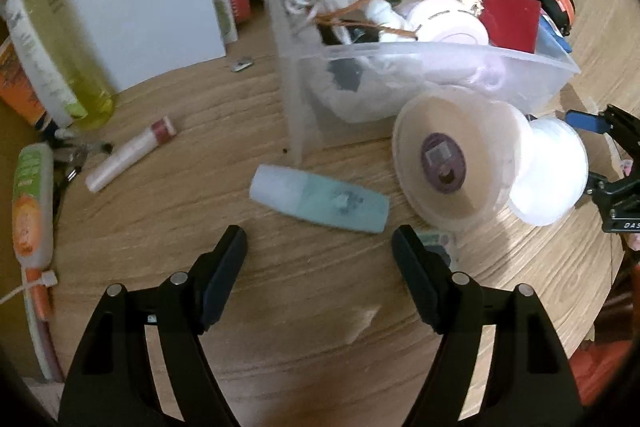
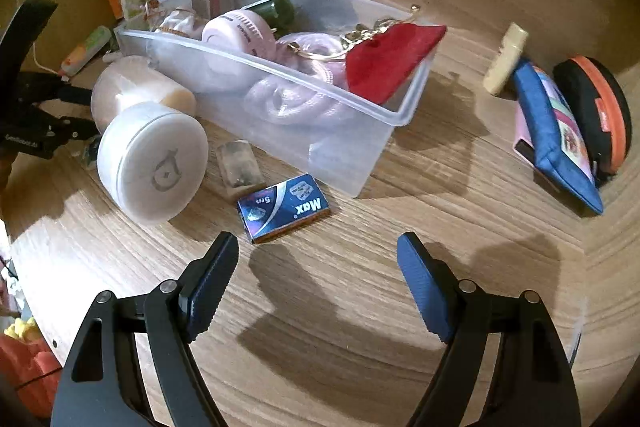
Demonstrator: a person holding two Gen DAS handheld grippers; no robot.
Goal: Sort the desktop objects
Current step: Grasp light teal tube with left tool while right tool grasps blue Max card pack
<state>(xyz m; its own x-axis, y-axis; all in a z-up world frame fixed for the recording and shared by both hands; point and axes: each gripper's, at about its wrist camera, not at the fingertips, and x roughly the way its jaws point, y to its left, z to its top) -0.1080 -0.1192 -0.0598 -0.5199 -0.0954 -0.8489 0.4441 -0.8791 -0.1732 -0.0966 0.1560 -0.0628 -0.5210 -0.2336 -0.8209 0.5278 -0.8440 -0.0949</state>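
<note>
The clear plastic bin sits mid-worktop and already holds sorted items: a red pouch, a pale pink round case, coiled pink tubing, a dark green bottle, which suggests it is the collection point. Loose things lie around it, not yet sorted: a teal bottle on its side just in front of the left claw; a blue "Max" box flat on the wooden worktop just ahead of the right claw; two round white jars on their sides against the bin's near corner; a small clear packet between jar and box. Further out, a blue pouch and an orange-black round case rest together well apart to the right. On the left side sit a lip-balm tube and a tall yellow-green bottle. Both claws are released, jaws spread wide, nothing between them, angled down at the worktop. Likely each is lining up on its nearest loose item, teal bottle for left, blue box for right. The flat box may be hard to pinch off the surface.
</note>
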